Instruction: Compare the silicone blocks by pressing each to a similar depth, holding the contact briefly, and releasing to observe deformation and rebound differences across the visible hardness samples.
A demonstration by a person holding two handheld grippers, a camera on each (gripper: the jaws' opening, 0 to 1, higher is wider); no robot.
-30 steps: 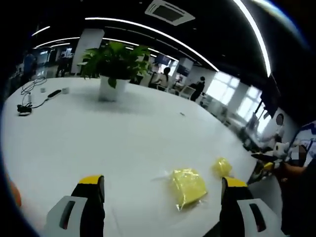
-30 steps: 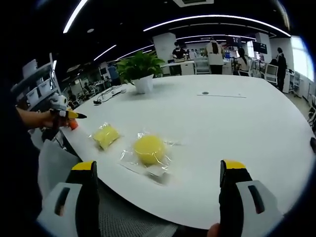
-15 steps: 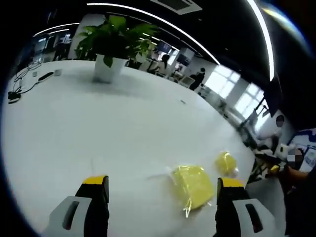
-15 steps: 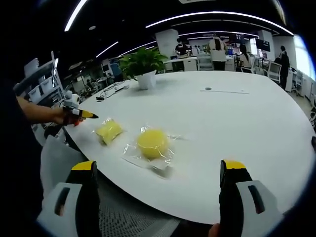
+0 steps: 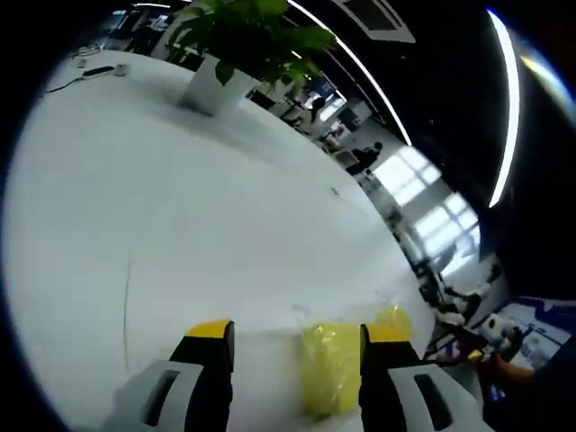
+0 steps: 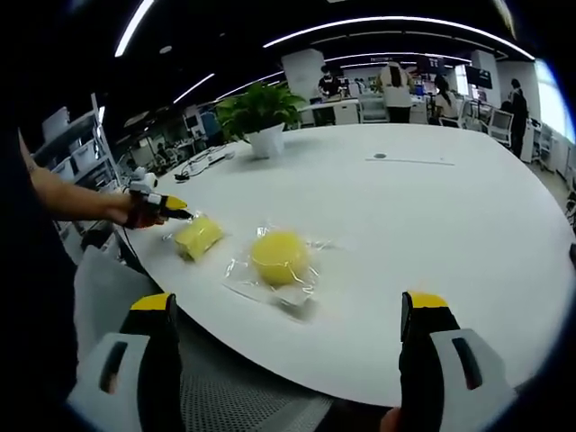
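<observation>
In the left gripper view my left gripper (image 5: 299, 335) is open over the white table (image 5: 180, 207). A flat yellow silicone block (image 5: 328, 367) in a clear bag lies between its yellow-tipped jaws, closer to the right one. A second yellow block (image 5: 397, 315) peeks out behind that jaw. In the right gripper view my right gripper (image 6: 290, 306) stands open off the table's near edge, with nothing between its jaws. Ahead of it lie a round yellow block (image 6: 279, 256) in its bag and the flat yellow block (image 6: 198, 236). The left gripper (image 6: 174, 213), held by a hand, is at the flat block's left side.
A potted plant (image 6: 257, 115) in a white pot stands far back on the table, with cables (image 6: 202, 165) near it. A mesh chair (image 6: 234, 396) sits below the table's near edge. People and desks fill the office behind.
The left gripper has moved down and forward to the flat yellow block, and its jaws have come closer together around it. The right gripper has barely moved.
</observation>
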